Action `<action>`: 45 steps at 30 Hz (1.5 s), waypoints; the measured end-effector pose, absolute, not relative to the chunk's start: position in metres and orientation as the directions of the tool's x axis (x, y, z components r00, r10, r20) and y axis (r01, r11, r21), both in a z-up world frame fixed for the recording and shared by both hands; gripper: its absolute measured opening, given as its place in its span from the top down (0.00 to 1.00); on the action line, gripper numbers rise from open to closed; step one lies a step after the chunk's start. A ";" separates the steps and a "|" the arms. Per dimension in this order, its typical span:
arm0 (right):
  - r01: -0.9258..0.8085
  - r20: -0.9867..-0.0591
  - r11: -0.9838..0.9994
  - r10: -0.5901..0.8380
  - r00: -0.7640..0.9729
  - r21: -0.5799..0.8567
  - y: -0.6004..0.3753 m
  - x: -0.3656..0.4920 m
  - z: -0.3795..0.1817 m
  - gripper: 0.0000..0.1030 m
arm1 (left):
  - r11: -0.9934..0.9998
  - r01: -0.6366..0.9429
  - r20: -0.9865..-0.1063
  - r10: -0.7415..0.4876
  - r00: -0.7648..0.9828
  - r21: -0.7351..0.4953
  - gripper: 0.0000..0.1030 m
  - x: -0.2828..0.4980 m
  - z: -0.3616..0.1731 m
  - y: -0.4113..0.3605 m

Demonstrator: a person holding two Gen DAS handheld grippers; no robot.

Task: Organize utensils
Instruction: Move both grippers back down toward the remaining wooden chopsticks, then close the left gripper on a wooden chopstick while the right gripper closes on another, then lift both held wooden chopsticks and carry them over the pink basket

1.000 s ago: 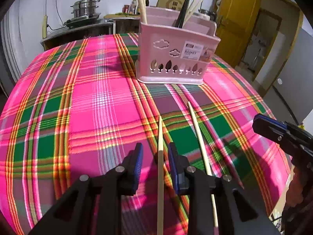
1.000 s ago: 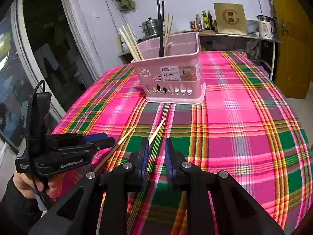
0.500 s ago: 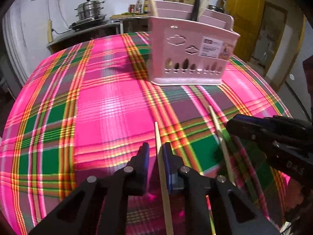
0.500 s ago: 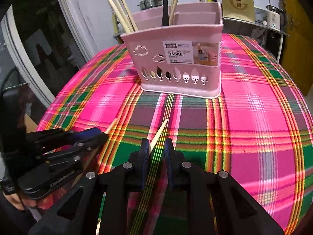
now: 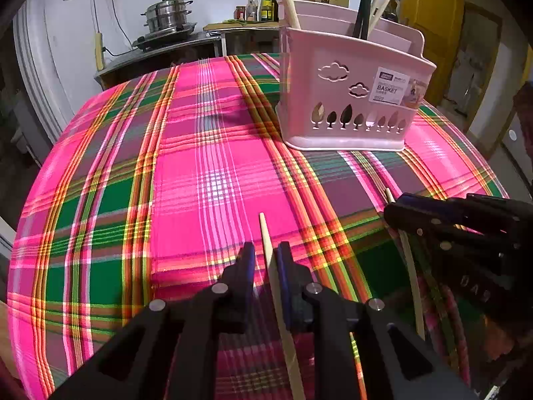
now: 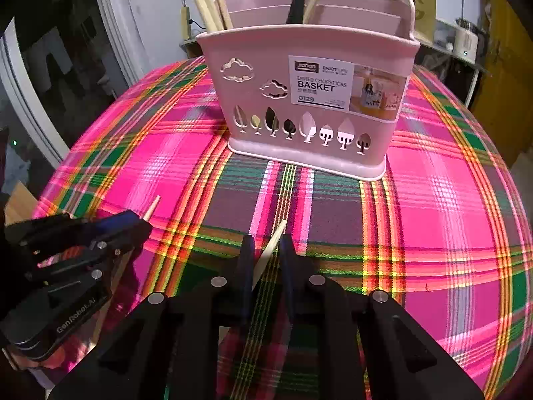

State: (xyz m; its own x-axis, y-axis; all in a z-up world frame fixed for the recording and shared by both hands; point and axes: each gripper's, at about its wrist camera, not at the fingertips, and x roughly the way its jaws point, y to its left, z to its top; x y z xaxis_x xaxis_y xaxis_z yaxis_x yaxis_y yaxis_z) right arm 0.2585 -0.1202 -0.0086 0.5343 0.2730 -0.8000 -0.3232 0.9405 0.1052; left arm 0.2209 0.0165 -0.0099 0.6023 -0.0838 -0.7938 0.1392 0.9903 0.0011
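Observation:
A pink chopsticks basket [image 5: 349,100] stands on the plaid tablecloth [image 5: 200,166] and holds several wooden chopsticks and a black utensil; it also shows in the right wrist view [image 6: 309,100]. My left gripper [image 5: 266,260] is shut on a wooden chopstick [image 5: 266,236] whose tip points toward the basket. My right gripper [image 6: 266,253] is shut on a second wooden chopstick [image 6: 271,250]. In the left wrist view the right gripper [image 5: 393,215] is at the right with its chopstick [image 5: 411,276]. In the right wrist view the left gripper [image 6: 143,230] is at the left with its chopstick tip [image 6: 151,208].
Behind the table a counter carries a steel steamer pot [image 5: 166,16] and bottles [image 5: 263,6]. A yellow door [image 5: 429,16] is at the far right. A kettle [image 6: 466,40] stands on a shelf. The table edge drops off at left and right.
Both grippers closed on their chopsticks and moved forward toward the basket, which now looks larger. The chopsticks have come up off the cloth with the grippers.

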 end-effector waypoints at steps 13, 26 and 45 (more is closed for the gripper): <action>-0.329 -0.778 0.930 0.328 0.536 0.165 -0.131 0.256 0.002 0.94 | 0.991 0.127 -0.803 -0.113 0.585 -0.047 0.93 0.224 -0.002 0.015; -0.356 -0.668 0.915 0.386 0.636 0.190 -0.151 0.235 0.070 0.95 | 0.982 0.149 -0.698 -0.186 0.692 -0.114 0.94 0.204 0.075 0.029; -0.386 -0.569 0.906 0.414 0.711 0.176 -0.159 0.206 0.122 0.95 | 0.982 0.152 -0.754 -0.182 0.631 -0.109 0.87 0.217 0.060 0.026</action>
